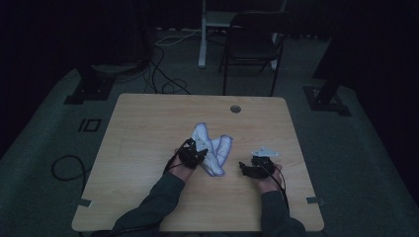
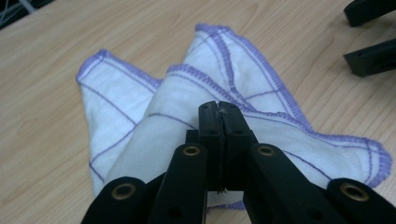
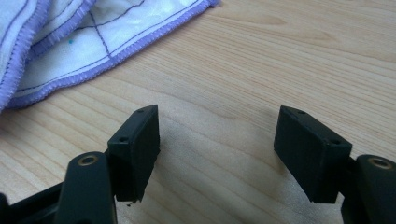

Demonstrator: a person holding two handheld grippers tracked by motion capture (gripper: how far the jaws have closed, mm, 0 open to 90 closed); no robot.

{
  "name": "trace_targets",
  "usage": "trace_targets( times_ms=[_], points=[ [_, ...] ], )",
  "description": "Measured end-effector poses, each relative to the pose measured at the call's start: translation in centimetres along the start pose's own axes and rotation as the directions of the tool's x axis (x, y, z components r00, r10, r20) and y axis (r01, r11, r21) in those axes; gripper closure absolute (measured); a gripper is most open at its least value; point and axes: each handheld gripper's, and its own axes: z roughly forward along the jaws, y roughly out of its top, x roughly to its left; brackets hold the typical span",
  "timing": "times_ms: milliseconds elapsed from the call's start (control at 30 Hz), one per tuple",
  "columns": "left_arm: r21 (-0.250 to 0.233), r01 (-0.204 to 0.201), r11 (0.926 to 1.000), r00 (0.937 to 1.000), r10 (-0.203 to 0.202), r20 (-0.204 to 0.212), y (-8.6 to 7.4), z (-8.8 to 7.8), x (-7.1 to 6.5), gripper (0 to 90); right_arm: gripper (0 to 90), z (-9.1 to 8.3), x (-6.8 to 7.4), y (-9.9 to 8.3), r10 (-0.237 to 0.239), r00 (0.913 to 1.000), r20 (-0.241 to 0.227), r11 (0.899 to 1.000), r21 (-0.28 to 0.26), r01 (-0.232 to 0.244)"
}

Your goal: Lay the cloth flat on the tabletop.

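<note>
left claw (image 2: 223, 112) pinched on white purple-edged cloth (image 2: 243, 70), wooden table (image 2: 51, 51), other claw top right (image 2: 371, 32)

Looks like a lab / test room, dimly lit: bare wooden table (image 1: 148, 123) w/ cable hole (image 1: 235, 108) near its far edge, grey carpet, loose cables (image 1: 163, 74) on floor, black stand bases (image 1: 91, 86), folding chair (image 1: 252, 47) beyond far edge.

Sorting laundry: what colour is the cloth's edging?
Purple stitching on the white cloth, clearest in the left gripper view.
</note>
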Motion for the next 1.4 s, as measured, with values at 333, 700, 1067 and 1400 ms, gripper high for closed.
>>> trace_targets(
  times_ms=[333,700,1067,1400],
  points=[
    [-0.004,0.071,0.9975,0.9974,-0.071,-0.014,-2.1,-0.5,1.2,86.1,44.2,-0.2,0.4,0.3,-0.007,0.9999,0.009,1.0,0.012,0.007],
    [0.001,0.09,0.9959,0.9958,-0.09,-0.014,-3.4,-0.7,1.6,83.8,60.0,-0.1,2.3,2.3,-0.046,0.9959,-0.078,0.999,-0.029,0.044],
    [0.008,0.102,0.9948,0.9948,-0.102,-0.001,-4.4,-0.4,1.5,83.8,69.3,2.1,5.0,5.3,-0.022,0.9792,-0.202,0.997,-0.082,0.005],
    [0.016,0.089,0.9959,0.996,-0.089,0.004,-4.2,-0.4,1.5,81.9,88.3,3.8,5.1,7.5,0.03,0.9393,-0.342,0.994,-0.084,-0.062]
  ],
)
